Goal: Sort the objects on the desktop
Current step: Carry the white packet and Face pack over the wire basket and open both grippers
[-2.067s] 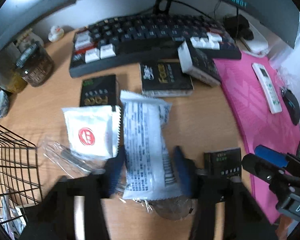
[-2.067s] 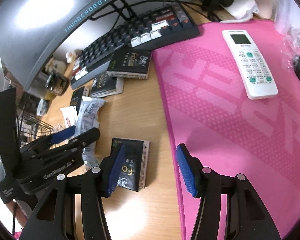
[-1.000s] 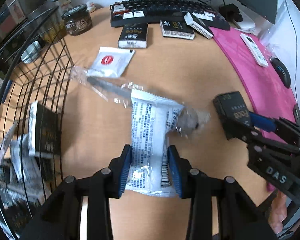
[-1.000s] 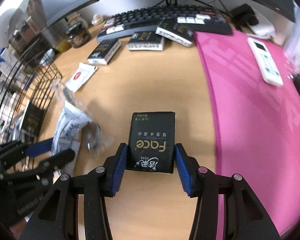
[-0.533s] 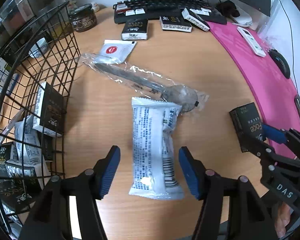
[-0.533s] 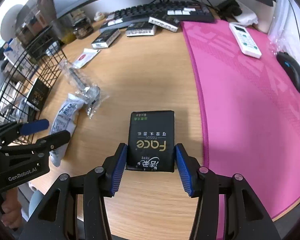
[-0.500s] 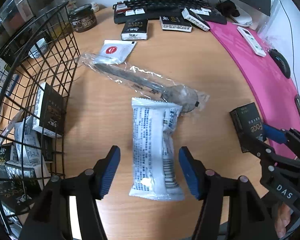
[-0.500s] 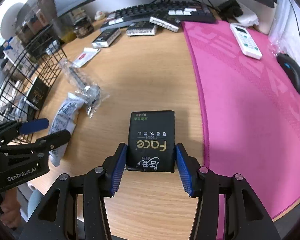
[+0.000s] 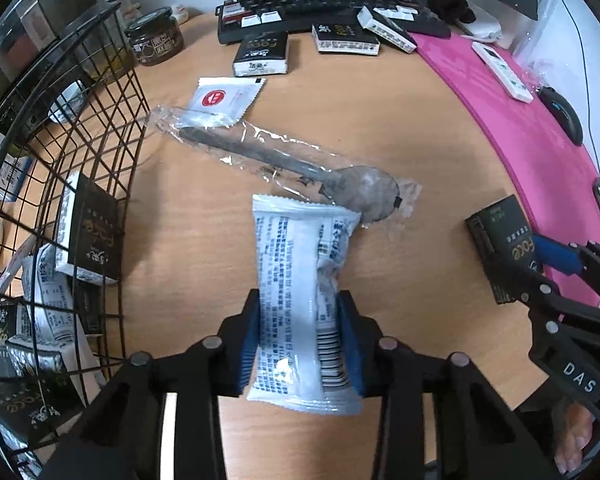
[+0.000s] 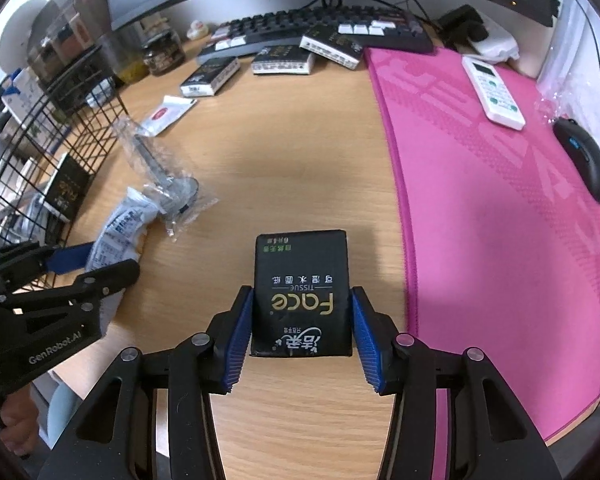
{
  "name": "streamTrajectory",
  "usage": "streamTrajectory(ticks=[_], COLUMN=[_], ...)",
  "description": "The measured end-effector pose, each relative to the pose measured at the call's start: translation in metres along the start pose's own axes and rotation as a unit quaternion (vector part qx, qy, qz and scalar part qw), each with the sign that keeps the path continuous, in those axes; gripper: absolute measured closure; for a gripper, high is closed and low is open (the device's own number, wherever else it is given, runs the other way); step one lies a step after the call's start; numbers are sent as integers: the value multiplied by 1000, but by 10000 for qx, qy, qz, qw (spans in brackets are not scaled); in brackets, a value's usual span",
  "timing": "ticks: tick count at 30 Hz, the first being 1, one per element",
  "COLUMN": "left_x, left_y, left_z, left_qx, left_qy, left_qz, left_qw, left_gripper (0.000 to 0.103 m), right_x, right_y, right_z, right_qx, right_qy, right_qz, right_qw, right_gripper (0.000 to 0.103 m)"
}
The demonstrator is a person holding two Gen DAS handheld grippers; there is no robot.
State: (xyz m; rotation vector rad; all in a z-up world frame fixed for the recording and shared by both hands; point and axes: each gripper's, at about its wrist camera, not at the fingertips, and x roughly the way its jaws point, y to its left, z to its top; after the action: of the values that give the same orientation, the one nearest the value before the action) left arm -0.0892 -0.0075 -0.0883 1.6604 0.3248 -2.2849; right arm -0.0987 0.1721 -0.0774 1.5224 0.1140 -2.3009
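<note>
Wire basket [image 9: 100, 152]: it is standing at the left edge of the desk and already holding several black tissue packs and white packets, so part of the sorting is looking done.
Desk [image 9: 380, 112]: it is still carrying loose items, which suggests a good share of the work is remaining.
Black tissue packs by the keyboard [image 9: 262, 56]: three are lying just in front of the keyboard, not yet sorted.
Wrapped spoon [image 9: 284, 164]: it is lying in its clear sleeve across the middle of the desk, its bowl end touching the white packet's top edge.
White sachet [image 9: 226, 98]: it is resting near the basket, overlapping the spoon sleeve's handle end.
White packet [image 9: 300, 300]: the left gripper [image 9: 300, 344] is closing its jaws on it, blue pads pressing both long sides.
Black tissue pack [image 10: 301, 296]: the right gripper [image 10: 302, 342] is clamping it between its pads, above the desk beside the pink mat [image 10: 500, 220].
Judgement: both held items are probably heading for the basket.
</note>
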Motion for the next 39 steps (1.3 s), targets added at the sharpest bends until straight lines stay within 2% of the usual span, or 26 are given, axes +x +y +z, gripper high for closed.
streamTrajectory(ticks=[9,14,17,23,26,31,36,39], left_x=[-44,-90,-125,-176,-181,-162,-141,-136], left_y=[12,31,59,135,164,199,215,220], left_z=[-5,-6,-7,-25,-36,-51,-61,-63], left_qx=[0,-136,-377,-1189,-1471,-1789,-1960,-1990], left_qy=[-374,-765,-1080,-1490,-1500,-1289,-1121,-1095], left_qz=[94,114,234,755,896,905,855,828], left_qw=[9993,9969,9932,9788,9736,9712,9704,9703], left_gripper=[64,64,64,64,64,64,64,65], right_x=[-26,-52,-69,-97,-99,-71,-46,-40], right_y=[14,43,77,172,215,267,292,290], right_z=[8,25,42,70,73,67,60,60], right_qx=[-73,-370,-679,-1519,-1844,-2169,-2351,-2370], right_qy=[-164,-384,-507,-719,-766,-411,-232,-203], right_qz=[82,300,587,1321,1491,1687,1593,1578], right_qw=[9998,9981,9947,9769,9684,9606,9586,9584], right_gripper=[55,55,55,55,55,55,55,55])
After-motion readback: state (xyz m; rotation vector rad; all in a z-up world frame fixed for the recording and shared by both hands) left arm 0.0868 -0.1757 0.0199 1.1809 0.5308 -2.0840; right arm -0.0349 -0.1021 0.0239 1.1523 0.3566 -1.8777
